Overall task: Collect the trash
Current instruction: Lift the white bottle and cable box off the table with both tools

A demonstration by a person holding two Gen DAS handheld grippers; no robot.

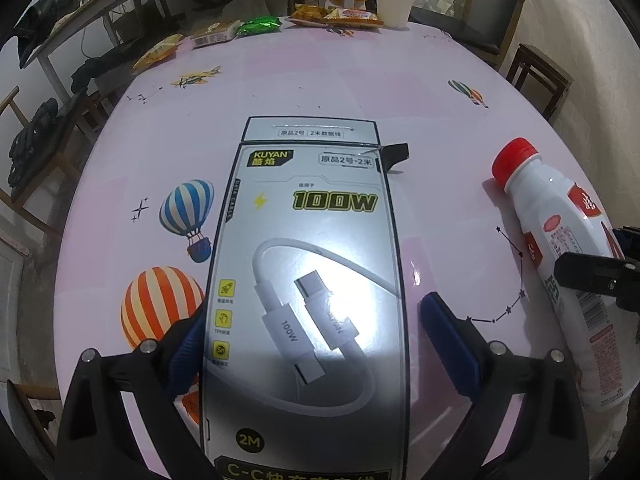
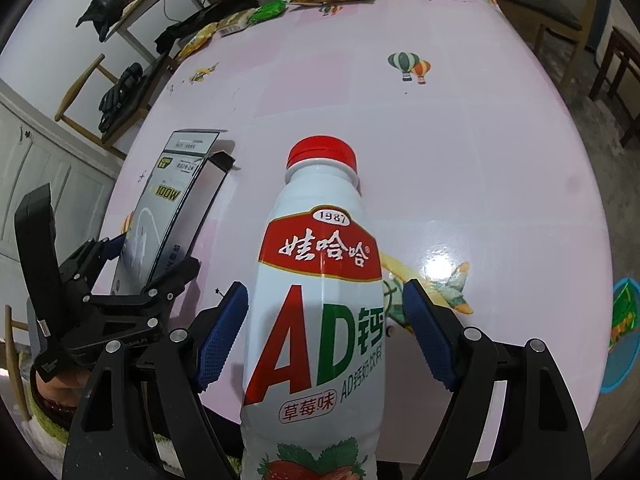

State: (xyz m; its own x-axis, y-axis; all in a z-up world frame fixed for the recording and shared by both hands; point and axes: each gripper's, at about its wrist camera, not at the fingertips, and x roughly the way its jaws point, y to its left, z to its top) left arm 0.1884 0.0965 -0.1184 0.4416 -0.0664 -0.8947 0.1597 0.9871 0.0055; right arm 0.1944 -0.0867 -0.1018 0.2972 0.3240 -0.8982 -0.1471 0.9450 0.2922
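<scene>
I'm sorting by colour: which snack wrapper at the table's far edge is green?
The shiny green wrapper, between the white barcoded packet and the orange packets; none of the others is green.

Table layout
Cable box (image 1: 308, 272) lies left of milk bottle (image 1: 560, 256); snack wrappers (image 1: 336, 16) and paper cup (image 1: 394, 4) line the far edge.
</scene>
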